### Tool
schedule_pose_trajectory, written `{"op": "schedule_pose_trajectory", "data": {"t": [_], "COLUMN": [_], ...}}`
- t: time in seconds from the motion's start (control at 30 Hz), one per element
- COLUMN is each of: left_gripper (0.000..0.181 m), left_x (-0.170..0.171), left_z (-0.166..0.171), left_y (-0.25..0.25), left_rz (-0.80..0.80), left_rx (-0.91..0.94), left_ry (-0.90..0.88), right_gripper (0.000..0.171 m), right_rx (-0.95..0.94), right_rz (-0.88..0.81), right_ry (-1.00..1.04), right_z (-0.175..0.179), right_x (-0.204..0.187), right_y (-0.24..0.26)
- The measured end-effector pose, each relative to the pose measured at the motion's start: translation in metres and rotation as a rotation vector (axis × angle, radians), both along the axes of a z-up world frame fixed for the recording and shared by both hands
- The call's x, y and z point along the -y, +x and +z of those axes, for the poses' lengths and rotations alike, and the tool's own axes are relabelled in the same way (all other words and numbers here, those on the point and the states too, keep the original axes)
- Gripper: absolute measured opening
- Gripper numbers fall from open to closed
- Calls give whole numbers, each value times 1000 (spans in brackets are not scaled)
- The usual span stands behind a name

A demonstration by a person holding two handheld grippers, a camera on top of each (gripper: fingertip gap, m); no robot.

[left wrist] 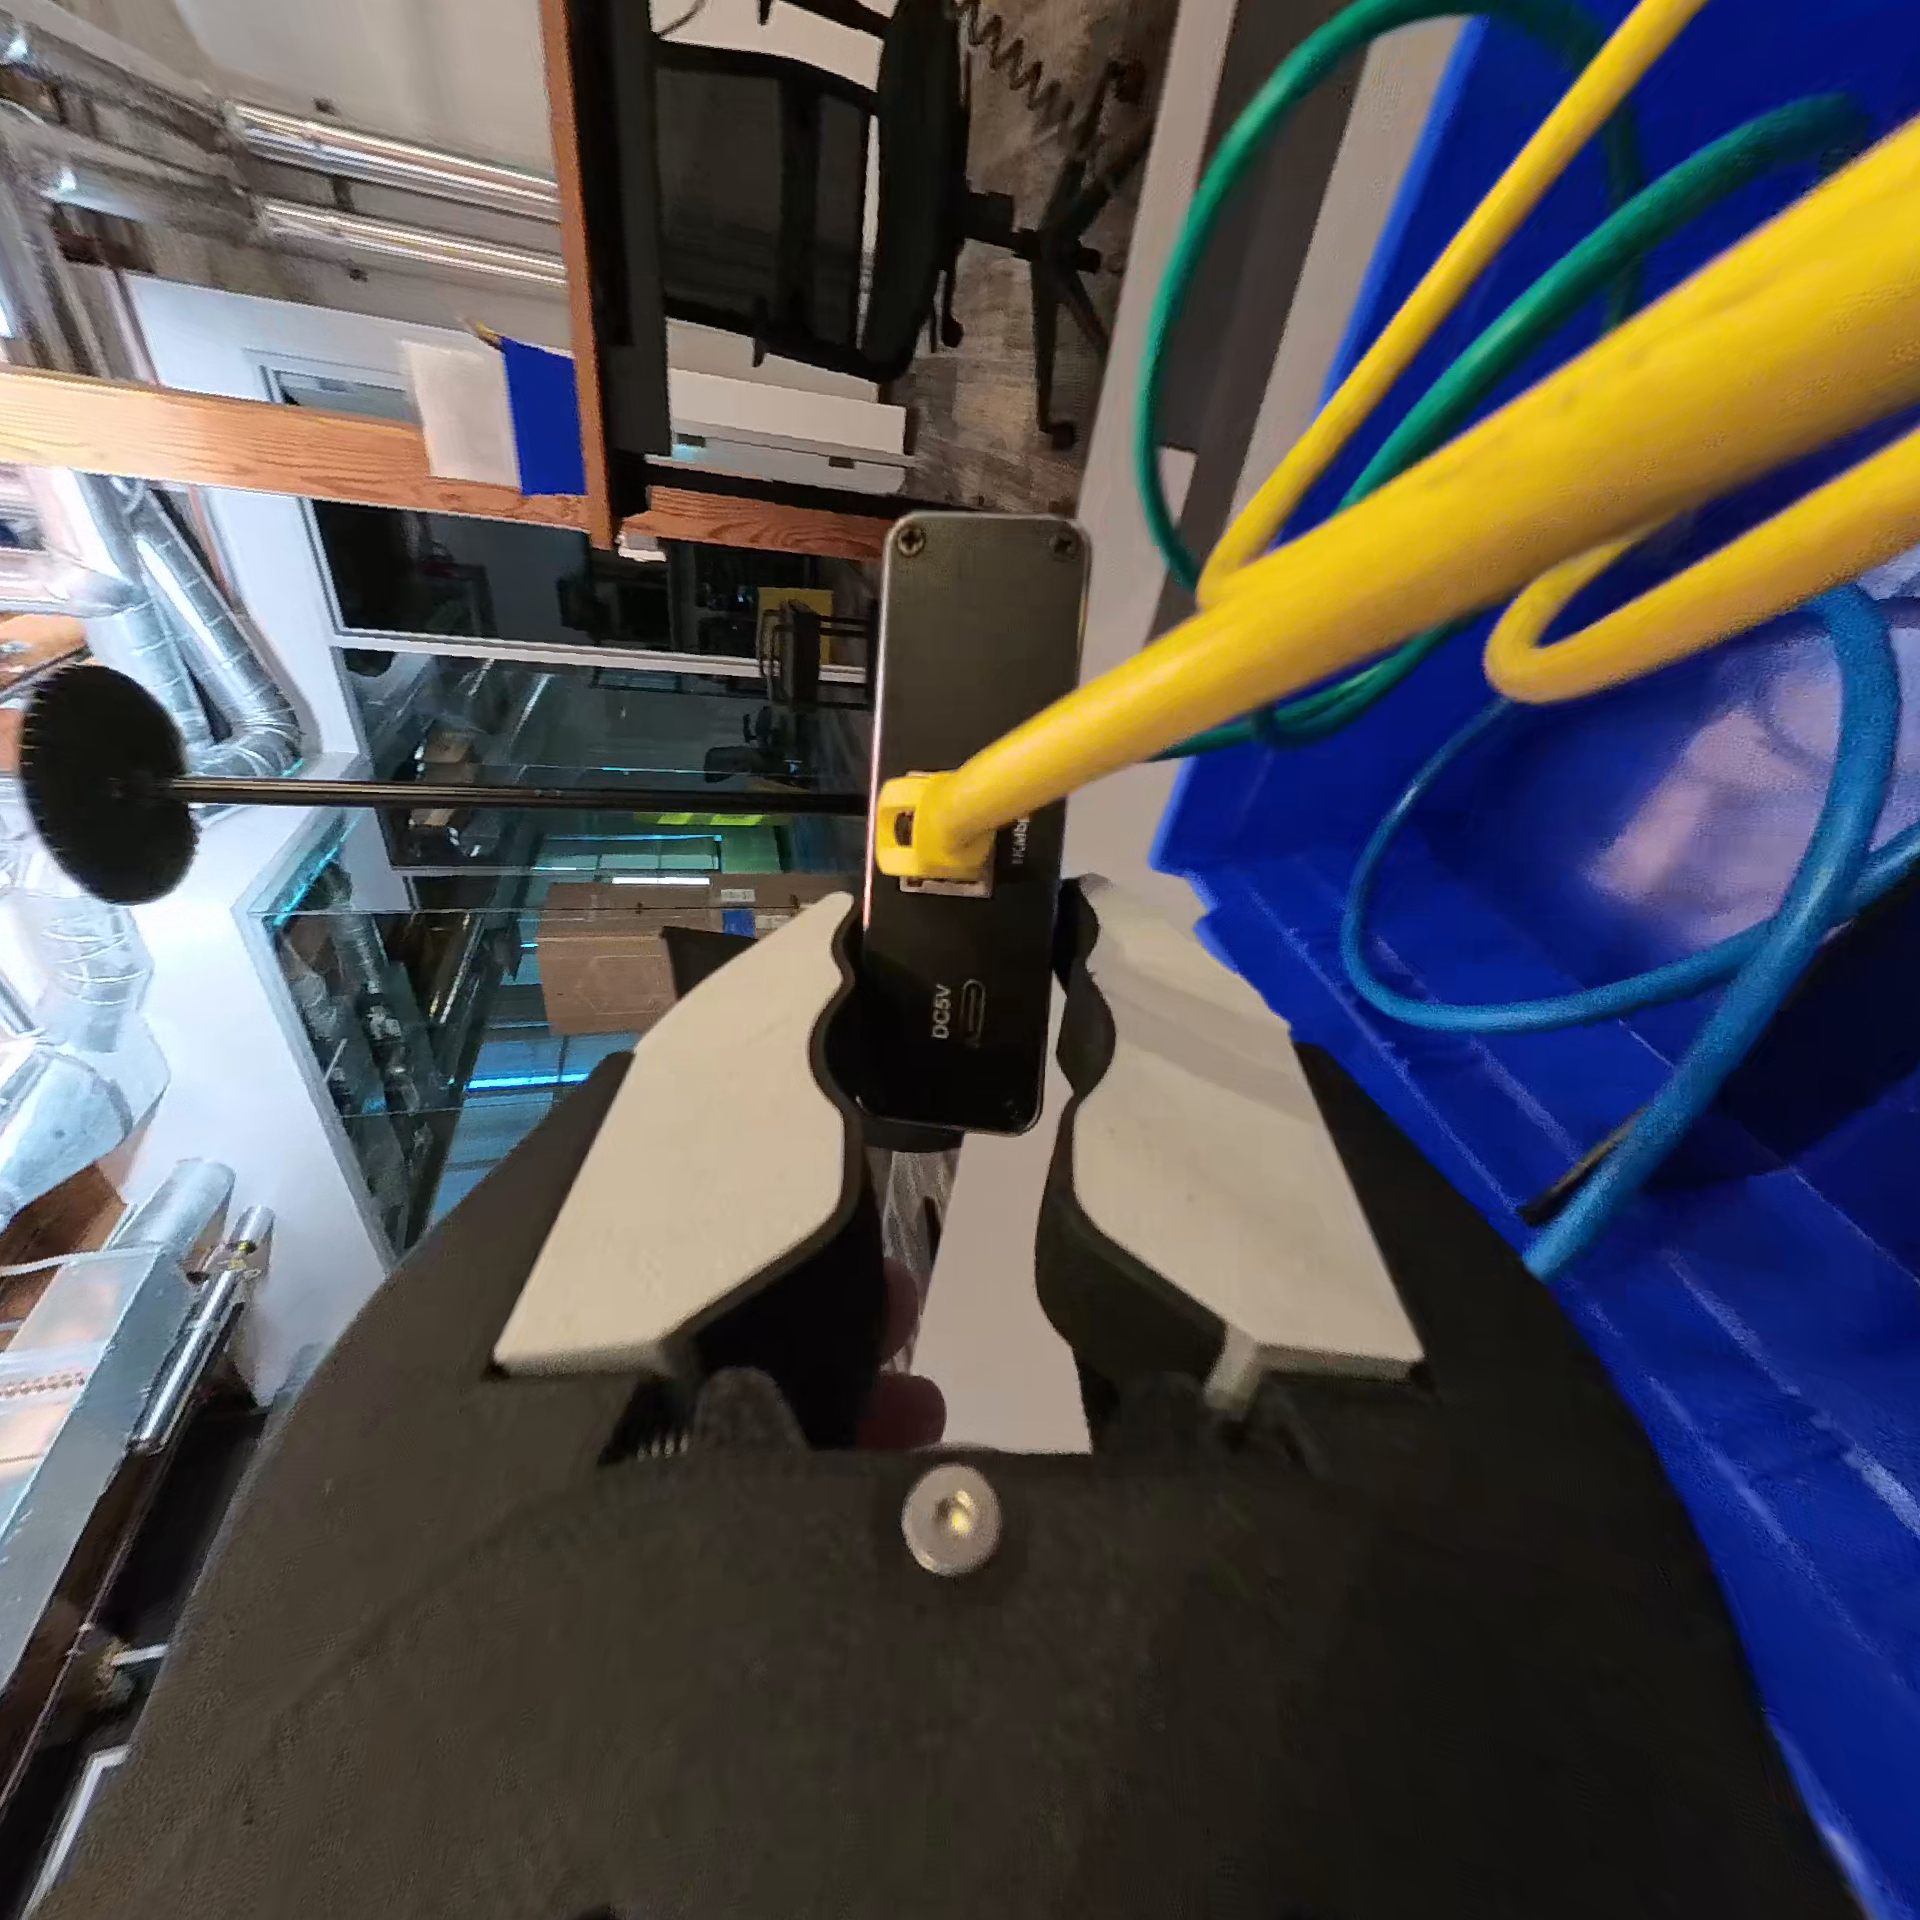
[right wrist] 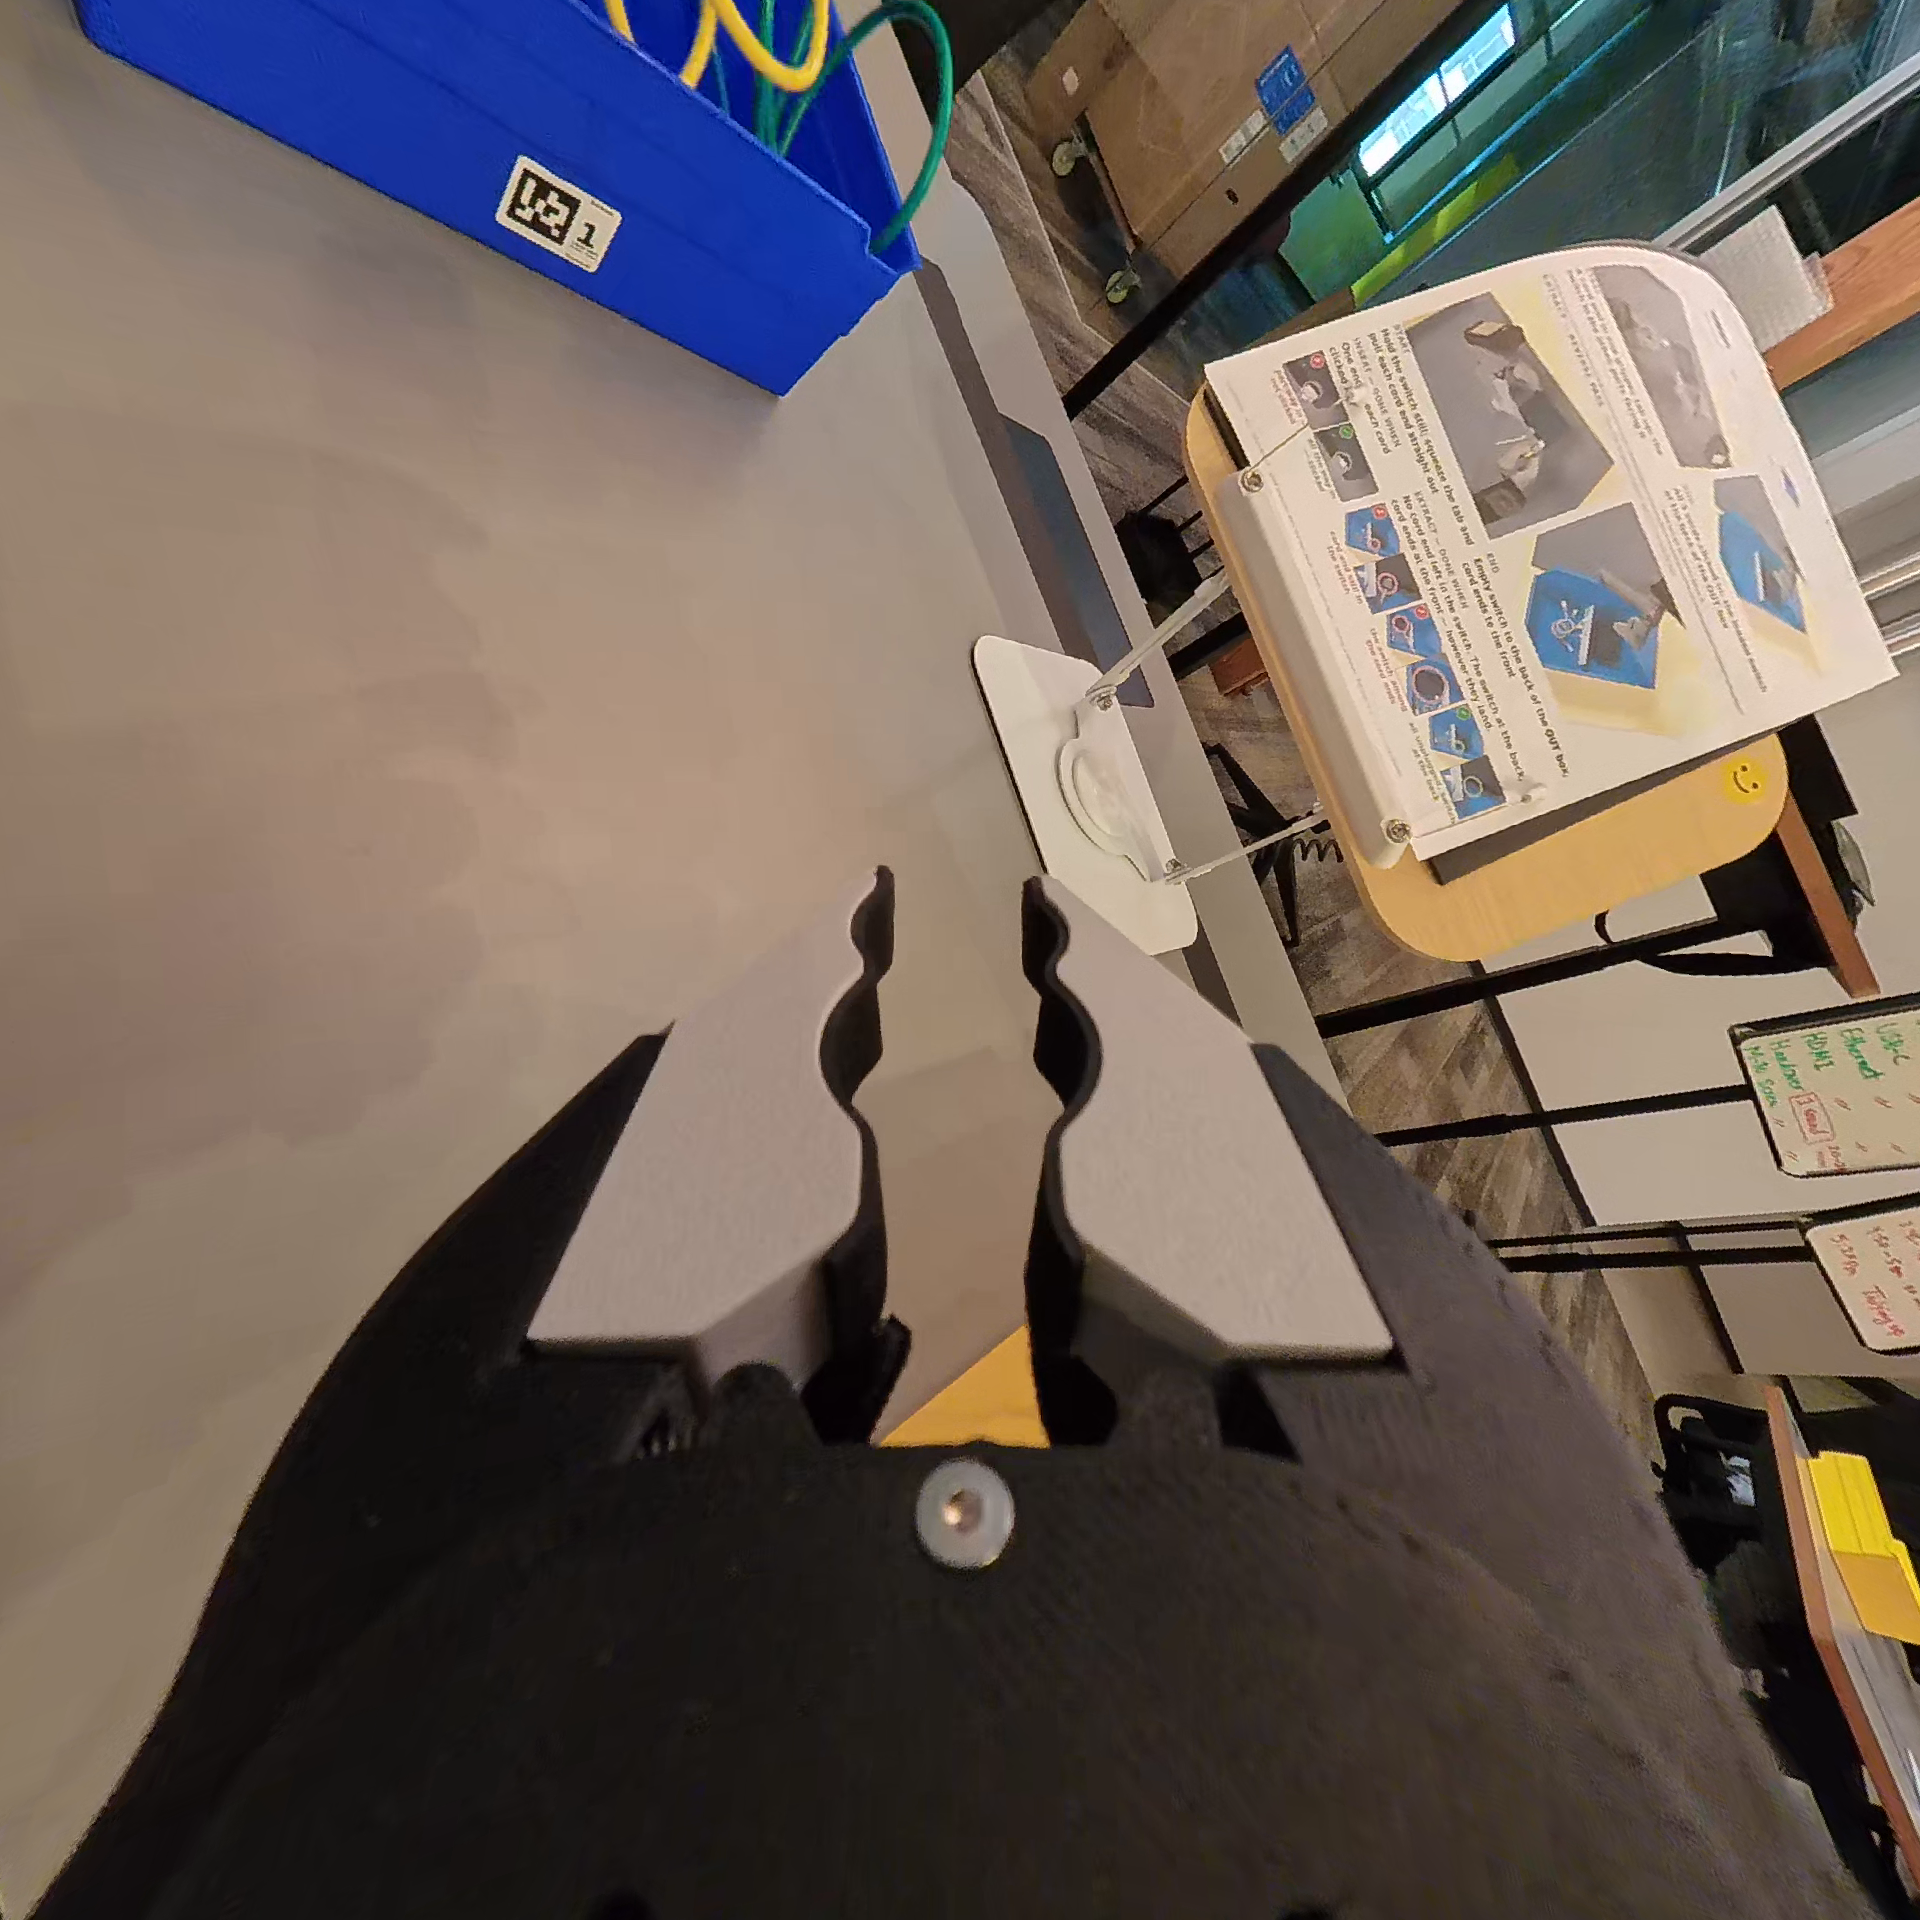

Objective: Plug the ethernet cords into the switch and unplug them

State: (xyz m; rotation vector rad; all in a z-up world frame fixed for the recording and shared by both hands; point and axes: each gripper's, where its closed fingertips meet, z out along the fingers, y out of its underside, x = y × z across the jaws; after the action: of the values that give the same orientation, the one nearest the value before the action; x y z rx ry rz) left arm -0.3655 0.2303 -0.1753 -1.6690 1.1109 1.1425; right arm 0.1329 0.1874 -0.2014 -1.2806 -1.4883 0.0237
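Item: your left gripper (left wrist: 961, 997) clamped switch (left wrist: 977, 831), yellow cord (left wrist: 1351, 582) apparently seated; right gripper (right wrist: 956, 914) narrowly parted, empty. Risk: cord tension twists switch loose.

At your twelve o'clock in the left wrist view: a black office chair (left wrist: 831, 197) behind a wood-edged desk (left wrist: 582, 270). At nine, a black toothed wheel (left wrist: 104, 795) on a thin rod. In the right wrist view, a grey table (right wrist: 468, 675) fills your left; at two o'clock, a printed sheet (right wrist: 1538, 540) on a white stand (right wrist: 1091, 790); at four, two whiteboards (right wrist: 1839, 1101).
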Motion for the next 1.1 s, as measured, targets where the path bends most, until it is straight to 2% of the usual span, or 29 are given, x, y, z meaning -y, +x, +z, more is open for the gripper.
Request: {"op": "schedule_pose_trajectory", "data": {"t": [0.67,0.87,1.1], "left_gripper": [32,33,32], "left_x": [27,21,0], "left_z": [192,237,281], "left_y": [34,86,166], "left_rz": [102,88,-10], "left_rx": [-15,-56,-53], "left_ry": [381,428,492], "right_gripper": [22,26,29], "right_rx": [-81,-157,-223], "right_rz": [2,-8,-12], "right_ry": [12,-10,77], "right_z": [17,36,77], "right_x": [1,2,-2], "right_y": [9,9,9]}}
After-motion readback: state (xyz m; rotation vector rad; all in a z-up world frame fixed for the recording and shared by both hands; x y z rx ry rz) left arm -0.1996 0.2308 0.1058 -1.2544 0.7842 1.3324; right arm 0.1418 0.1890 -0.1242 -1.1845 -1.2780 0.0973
